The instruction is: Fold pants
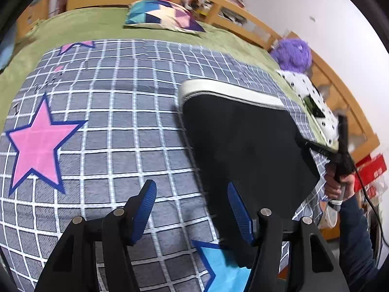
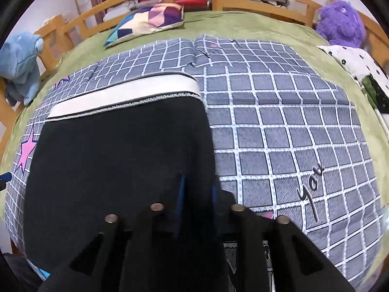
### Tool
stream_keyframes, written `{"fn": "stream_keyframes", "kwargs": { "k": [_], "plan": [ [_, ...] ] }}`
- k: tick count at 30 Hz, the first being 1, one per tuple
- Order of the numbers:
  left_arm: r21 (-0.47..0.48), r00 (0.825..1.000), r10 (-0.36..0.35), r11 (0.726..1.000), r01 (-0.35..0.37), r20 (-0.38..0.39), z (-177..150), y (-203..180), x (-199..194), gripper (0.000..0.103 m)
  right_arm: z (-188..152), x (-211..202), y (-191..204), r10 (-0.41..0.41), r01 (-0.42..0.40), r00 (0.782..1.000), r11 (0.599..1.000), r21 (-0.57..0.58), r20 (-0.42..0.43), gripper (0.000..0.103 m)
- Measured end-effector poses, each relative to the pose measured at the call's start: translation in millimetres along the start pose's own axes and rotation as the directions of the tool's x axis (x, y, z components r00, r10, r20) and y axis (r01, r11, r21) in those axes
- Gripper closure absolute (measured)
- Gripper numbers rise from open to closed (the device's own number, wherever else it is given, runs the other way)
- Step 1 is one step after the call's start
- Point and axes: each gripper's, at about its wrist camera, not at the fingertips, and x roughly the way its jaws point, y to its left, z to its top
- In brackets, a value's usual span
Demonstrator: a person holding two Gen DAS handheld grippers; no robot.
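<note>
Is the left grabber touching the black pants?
Apart. The left wrist view shows the left gripper open, with checked blanket between its fingers; the black pants lie off to the right.

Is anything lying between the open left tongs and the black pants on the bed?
Nothing visible. The left tongs hang open right at the near edge of the black pants, with only the checked blanket under them. The pillow and purple plush toy lie far off. The right tongs are closed on the pants.
</note>
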Motion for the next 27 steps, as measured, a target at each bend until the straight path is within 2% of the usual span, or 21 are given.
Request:
{"fn": "stream_keyframes", "kwargs": {
  "k": [1,3,4,6,8,10,12,14,15,16,19,21,22,23,27],
  "plan": [
    [0.019,1.0,0.005,1.0,-0.005,-0.002,0.3,-5.6,-0.2,0.044,-2.8,-7.8,-5.4,0.017,-0.018,1.0,1.0,0.025,0.025,0.076],
    [0.075,1.0,0.003,0.997,-0.004,0.012,1.2,-21.3,-4.5,0.044,-8.9,-26.1,-15.5,0.043,-0.049,0.997,0.993,0.106,0.06,0.076],
    [0.094,1.0,-0.003,0.996,0.001,0.022,2.2,-27.6,-7.0,0.044,-15.0,-39.5,-17.4,0.064,-0.078,0.992,0.987,0.141,0.104,0.076],
    [0.131,0.998,-0.052,0.99,0.046,0.038,3.5,-46.0,-11.1,0.044,-30.8,-61.6,-8.3,0.101,-0.125,0.98,0.983,0.136,0.173,0.076],
    [0.177,0.993,-0.111,0.979,0.104,0.033,-1.8,-65.9,-9.9,0.044,-47.7,-65.2,5.5,0.107,-0.127,0.978,0.987,0.102,0.181,0.075],
    [0.223,0.992,-0.128,0.967,0.123,0.007,-14.3,-79.7,-0.7,0.04,-67.5,-52.5,16.3,0.111,-0.119,0.985,0.991,0.063,0.129,0.074],
    [0.276,0.998,-0.041,0.96,0.053,-0.046,-39.9,-90.3,25.4,0.039,-86.5,-37.0,17.1,0.079,-0.085,0.992,0.995,0.06,0.099,0.074],
    [0.323,0.994,0.057,0.946,-0.026,-0.088,-69.5,-90.0,55.3,0.039,-94.2,-33.7,10.8,0.102,-0.114,0.989,0.987,0.115,0.109,0.074],
    [0.325,0.993,0.073,0.945,-0.038,-0.096,-80.0,-86.3,64.4,0.037,-92.8,-33.9,8.5,0.107,-0.12,0.989,0.983,0.14,0.098,0.074],
    [0.311,0.994,0.056,0.95,-0.024,-0.096,-83.7,-83.5,64.8,0.037,-89.3,-34.7,8.9,0.106,-0.116,0.992,0.983,0.142,0.074,0.073],
    [0.217,0.995,-0.071,0.973,0.083,-0.066,-71.4,-66.8,45.5,0.038,-73.9,-42.8,15.6,0.076,-0.077,0.997,0.996,0.045,0.026,0.071],
    [0.173,0.996,-0.085,0.981,0.085,-0.005,-54.9,-56.6,34.3,0.038,-61.7,-50.0,14.3,0.055,-0.056,0.997,0.998,0.02,0.046,0.052],
    [0.147,0.996,-0.083,0.986,0.079,0.018,-43.6,-50.8,31.7,0.039,-54.0,-51.8,11.7,0.056,-0.058,0.996,0.998,0.023,0.065,0.039],
    [0.125,0.996,-0.087,0.989,0.083,0.027,-34.5,-45.9,31.6,0.039,-46.6,-50.1,8.0,0.065,-0.067,0.995,0.997,0.028,0.078,0.035],
    [0.007,0.993,-0.117,0.993,0.117,0.034,6.2,-26.9,55.9,0.039,-15.6,-22.3,-2.3,0.115,-0.118,0.991,0.991,0.059,0.062,0.035]
  ]
}}
